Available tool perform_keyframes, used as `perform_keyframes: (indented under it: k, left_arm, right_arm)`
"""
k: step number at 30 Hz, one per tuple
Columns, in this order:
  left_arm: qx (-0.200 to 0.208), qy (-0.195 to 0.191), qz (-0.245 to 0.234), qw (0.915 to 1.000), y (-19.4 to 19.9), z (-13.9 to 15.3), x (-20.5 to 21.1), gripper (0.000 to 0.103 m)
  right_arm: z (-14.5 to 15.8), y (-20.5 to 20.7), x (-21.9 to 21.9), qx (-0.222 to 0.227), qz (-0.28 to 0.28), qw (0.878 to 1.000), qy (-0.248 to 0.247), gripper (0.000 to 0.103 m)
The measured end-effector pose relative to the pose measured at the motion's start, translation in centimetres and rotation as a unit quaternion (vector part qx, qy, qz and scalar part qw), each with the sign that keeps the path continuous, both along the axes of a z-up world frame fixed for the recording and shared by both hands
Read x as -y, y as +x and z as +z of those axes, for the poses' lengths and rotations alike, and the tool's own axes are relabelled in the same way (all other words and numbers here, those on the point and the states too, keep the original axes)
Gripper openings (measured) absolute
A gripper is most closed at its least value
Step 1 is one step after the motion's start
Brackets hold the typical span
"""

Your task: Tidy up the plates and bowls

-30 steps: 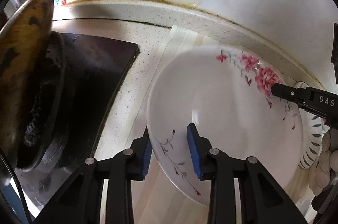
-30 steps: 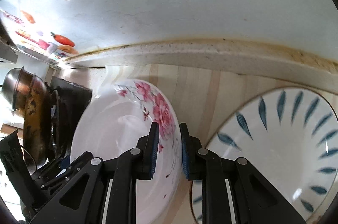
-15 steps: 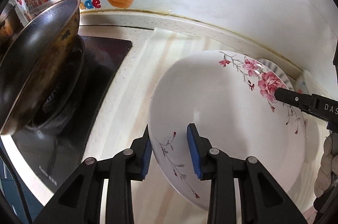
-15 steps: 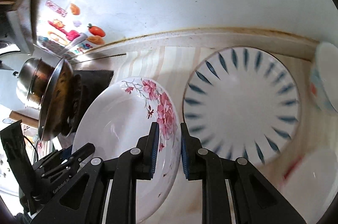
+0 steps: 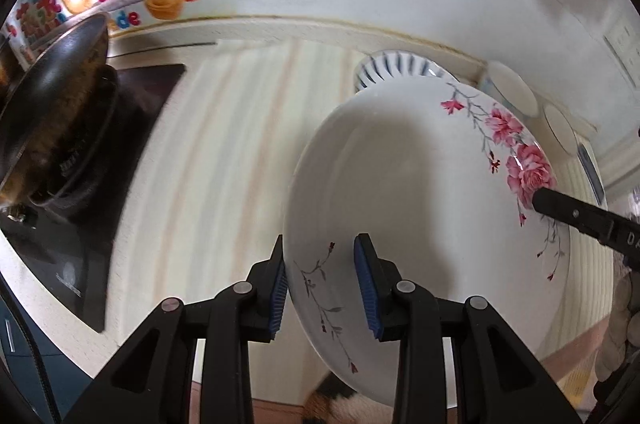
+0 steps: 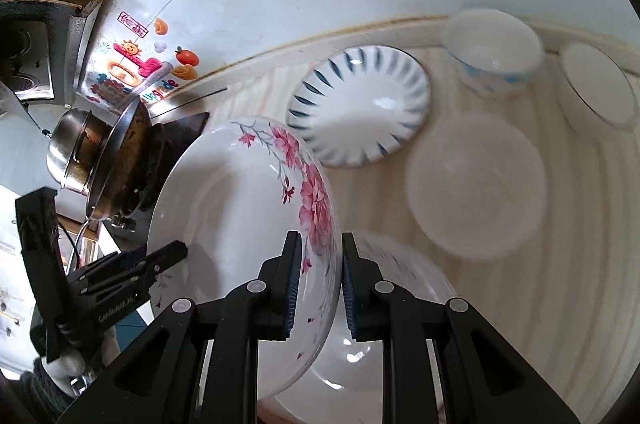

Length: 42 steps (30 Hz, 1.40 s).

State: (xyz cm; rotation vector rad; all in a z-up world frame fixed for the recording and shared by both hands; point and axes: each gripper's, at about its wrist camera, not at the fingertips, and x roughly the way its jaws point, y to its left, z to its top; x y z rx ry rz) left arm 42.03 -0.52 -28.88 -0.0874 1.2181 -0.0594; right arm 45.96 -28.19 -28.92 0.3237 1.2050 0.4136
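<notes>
Floral plate [image 6: 240,208] held aloft over the counter by both grippers, one rim each.
Right gripper [image 6: 318,284] is pinched on the rose-side rim; left gripper [image 5: 320,284] straddles the opposite rim, jaws look wider than the rim, so contact cannot be confirmed. Risk: glazed rim slipping out if the two grips are pulled apart or twisted. Below sit a blue-striped plate [image 6: 360,104], plain white plate [image 6: 476,184], two bowls [image 6: 492,52] and another dish [image 6: 400,324]; wok [image 5: 52,96] close on the left.
</notes>
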Motion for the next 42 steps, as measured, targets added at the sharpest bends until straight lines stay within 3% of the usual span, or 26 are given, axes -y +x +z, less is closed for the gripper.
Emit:
perform_keyframes:
  k: [15, 16, 17, 19, 23, 27, 30, 35, 42]
  left_arm:
    - [-0.06, 0.02, -0.069, 0.9957, -1.8, -4.9, 6.0, 0.029]
    - [-0.059, 0.013, -0.077, 0.9952, -2.0, -4.9, 6.4, 0.017]
    - [-0.061, -0.003, -0.091, 0.9939, -2.2, -4.8, 7.0, 0.013]
    - [-0.051, 0.013, -0.114, 0.9922, -2.7, -4.5, 9.0, 0.013]
    - [-0.048, 0.016, -0.134, 0.9896, -3.4, -4.5, 11.2, 0.013]
    - [-0.058, 0.002, -0.122, 0.9908, -3.5, -3.9, 10.2, 0.014]
    - [-0.05, -0.009, -0.085, 0.9951, -2.4, -2.3, 7.6, 0.015]
    - [-0.001, 0.001, -0.03, 0.9996, 0.9, 1.9, 2.8, 0.016]
    - [0.014, 0.005, -0.011, 0.9998, 7.2, 3.0, 0.1, 0.019]
  right_arm:
    - [-5.8, -6.5, 6.6, -0.055, -0.047, 0.997, -0.008, 0.021]
    - [-6.0, -6.7, 6.7, -0.056, -0.048, 0.997, -0.012, 0.021]
    - [-6.3, -6.8, 6.8, -0.059, -0.049, 0.997, -0.009, 0.021]
    - [-6.7, -7.0, 6.9, -0.064, -0.049, 0.997, 0.007, 0.019]
    - [-7.8, -7.2, 6.3, -0.07, -0.038, 0.997, -0.023, 0.018]
    - [-8.7, -7.5, 7.8, -0.103, -0.051, 0.993, 0.003, 0.018]
    - [-8.0, -7.7, 9.8, -0.123, -0.089, 0.988, 0.028, 0.025]
    - [-4.3, -7.1, 12.1, -0.094, -0.125, 0.986, 0.062, 0.029]
    - [0.9, -0.6, 8.7, -0.049, -0.121, 0.988, 0.087, 0.047]
